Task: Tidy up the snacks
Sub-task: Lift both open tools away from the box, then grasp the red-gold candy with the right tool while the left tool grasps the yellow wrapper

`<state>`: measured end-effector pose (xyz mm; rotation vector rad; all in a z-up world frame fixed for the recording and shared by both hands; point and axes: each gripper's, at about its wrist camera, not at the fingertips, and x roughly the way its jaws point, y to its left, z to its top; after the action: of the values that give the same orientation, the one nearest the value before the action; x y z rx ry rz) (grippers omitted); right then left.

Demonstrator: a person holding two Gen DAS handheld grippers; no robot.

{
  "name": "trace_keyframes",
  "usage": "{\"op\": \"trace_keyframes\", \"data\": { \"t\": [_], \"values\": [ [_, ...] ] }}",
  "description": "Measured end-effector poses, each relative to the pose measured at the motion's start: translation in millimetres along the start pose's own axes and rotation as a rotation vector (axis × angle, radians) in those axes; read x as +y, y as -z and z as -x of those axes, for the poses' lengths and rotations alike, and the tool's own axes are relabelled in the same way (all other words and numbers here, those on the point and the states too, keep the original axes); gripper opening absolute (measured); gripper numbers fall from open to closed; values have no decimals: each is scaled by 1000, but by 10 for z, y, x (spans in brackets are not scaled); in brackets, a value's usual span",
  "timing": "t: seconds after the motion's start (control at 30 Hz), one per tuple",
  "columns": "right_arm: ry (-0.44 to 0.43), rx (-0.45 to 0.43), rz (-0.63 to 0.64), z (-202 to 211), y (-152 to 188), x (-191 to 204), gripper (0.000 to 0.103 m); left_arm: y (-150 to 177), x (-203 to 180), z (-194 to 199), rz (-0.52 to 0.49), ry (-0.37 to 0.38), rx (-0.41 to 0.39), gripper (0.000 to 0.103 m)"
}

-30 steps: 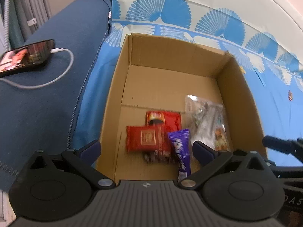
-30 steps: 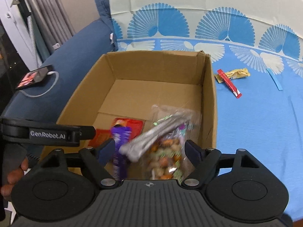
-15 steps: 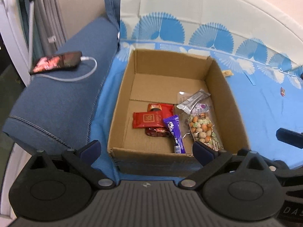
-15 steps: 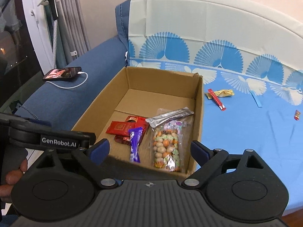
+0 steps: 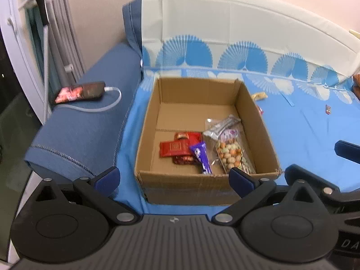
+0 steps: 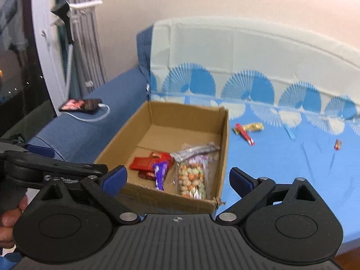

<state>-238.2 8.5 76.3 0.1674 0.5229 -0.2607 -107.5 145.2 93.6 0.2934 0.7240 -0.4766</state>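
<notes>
Cardboard box [image 5: 207, 180] sits on the blue-sheeted sofa seat [image 6: 281, 168], just ahead of both sets of fingers.

Inside the box, toward its near end:
- red packets [image 5: 177, 148], two or three overlapped
- purple bar [image 5: 201, 156] lying across their right edge
- clear bag of mixed nuts [image 5: 229, 155] on the right side, with a silver packet [image 5: 221, 126] at its far end

The far half of the box floor is bare.

Left gripper [image 5: 173, 178]: fingers spread wide, nothing between them; the box's near wall lies just beyond the tips. Right gripper [image 6: 177, 178]: jaws opening, close to full spread, nothing between them; the nut bag lies in the box ahead, not touched.

Still loose on the sheet, well apart from the right fingers, beyond and to the right of the box:
- red stick [image 6: 244, 133] touching a gold wrapper [image 6: 253, 127]
- light blue strip [image 6: 289, 132]
- small red piece [image 6: 337, 144] farther right

Judgement: roughly half done. Four kinds of snack are boxed and about four items remain outside. Both grippers are empty, so a reach toward the loose group looks the likely step.
</notes>
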Motion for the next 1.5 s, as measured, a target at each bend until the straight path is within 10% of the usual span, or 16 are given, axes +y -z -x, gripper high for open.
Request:
{"op": "trace_keyframes", "data": {
  "t": [0.8, 1.17, 1.5],
  "values": [
    [24, -111, -134, 325, 87, -463, 101, -222, -473, 167, -122, 30, -32, 103],
    [276, -102, -287, -105, 24, -1983, 101, -1174, -1485, -640, -253, 142, 52, 103],
    [525, -43, -510, -1177, -114, -4022, 102, -2165, -2609, -2480, -328, 222, 204, 103]
  ]
}}
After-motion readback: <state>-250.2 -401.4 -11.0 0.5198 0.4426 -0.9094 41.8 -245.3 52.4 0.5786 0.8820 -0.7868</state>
